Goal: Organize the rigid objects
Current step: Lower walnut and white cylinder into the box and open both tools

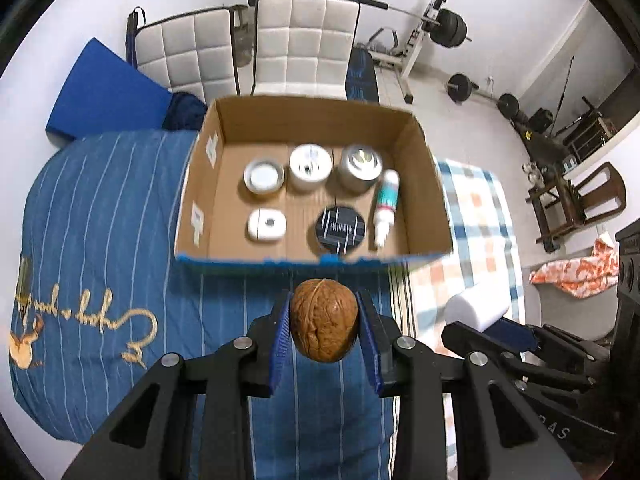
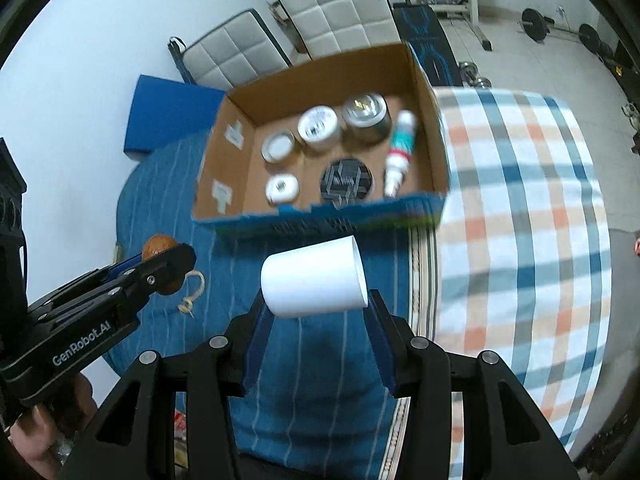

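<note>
My left gripper [image 1: 323,322] is shut on a brown walnut [image 1: 323,326] and holds it in the air just short of the near wall of an open cardboard box [image 1: 424,152]. My right gripper [image 2: 316,300] is shut on a white cylinder [image 2: 314,282] lying sideways, also above the bed before the box [image 2: 224,140]. The box holds several items: round tins [image 1: 264,176], a white case [image 1: 266,224], a black round tin [image 1: 339,227] and a small bottle [image 1: 386,208]. The left gripper with the walnut [image 2: 158,246] shows at the left of the right wrist view.
The box sits on a bed with a blue striped cover [image 1: 100,208] and a checked blanket [image 2: 520,200]. White padded chairs [image 1: 304,44] and a blue pad [image 1: 104,88] stand behind. Gym weights [image 1: 448,28] lie on the floor to the right.
</note>
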### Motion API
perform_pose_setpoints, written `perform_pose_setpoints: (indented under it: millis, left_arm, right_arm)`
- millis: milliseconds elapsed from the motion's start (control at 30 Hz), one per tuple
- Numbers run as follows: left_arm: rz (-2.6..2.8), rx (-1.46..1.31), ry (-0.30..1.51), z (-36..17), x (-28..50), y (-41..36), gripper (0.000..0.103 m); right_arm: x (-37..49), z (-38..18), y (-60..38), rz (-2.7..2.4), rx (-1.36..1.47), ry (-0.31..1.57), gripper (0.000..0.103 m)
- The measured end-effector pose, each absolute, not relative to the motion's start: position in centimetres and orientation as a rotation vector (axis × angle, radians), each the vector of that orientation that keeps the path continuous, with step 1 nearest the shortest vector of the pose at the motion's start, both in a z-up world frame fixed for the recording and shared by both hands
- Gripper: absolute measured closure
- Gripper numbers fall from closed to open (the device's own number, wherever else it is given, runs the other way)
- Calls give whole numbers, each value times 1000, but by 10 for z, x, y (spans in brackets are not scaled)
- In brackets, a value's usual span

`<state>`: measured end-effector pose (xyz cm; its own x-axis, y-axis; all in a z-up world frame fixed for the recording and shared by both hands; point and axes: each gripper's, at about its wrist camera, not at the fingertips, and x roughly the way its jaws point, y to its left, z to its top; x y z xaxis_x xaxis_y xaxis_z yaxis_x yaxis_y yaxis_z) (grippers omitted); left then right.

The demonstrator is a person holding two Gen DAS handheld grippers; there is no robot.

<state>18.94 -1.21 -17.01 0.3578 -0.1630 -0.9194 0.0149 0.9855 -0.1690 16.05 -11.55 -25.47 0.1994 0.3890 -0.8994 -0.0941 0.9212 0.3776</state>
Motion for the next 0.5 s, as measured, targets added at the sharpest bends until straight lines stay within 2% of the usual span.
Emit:
perform_pose_setpoints:
  millis: [267, 500]
  left_arm:
    - [-110, -147, 1205, -177, 258, 9, 74]
    - [-113, -186, 1312, -218, 338, 35, 74]
  right_arm:
    - [217, -245, -103, 350, 257, 1293, 55]
    - [288, -276, -87, 317, 244, 1333, 55]
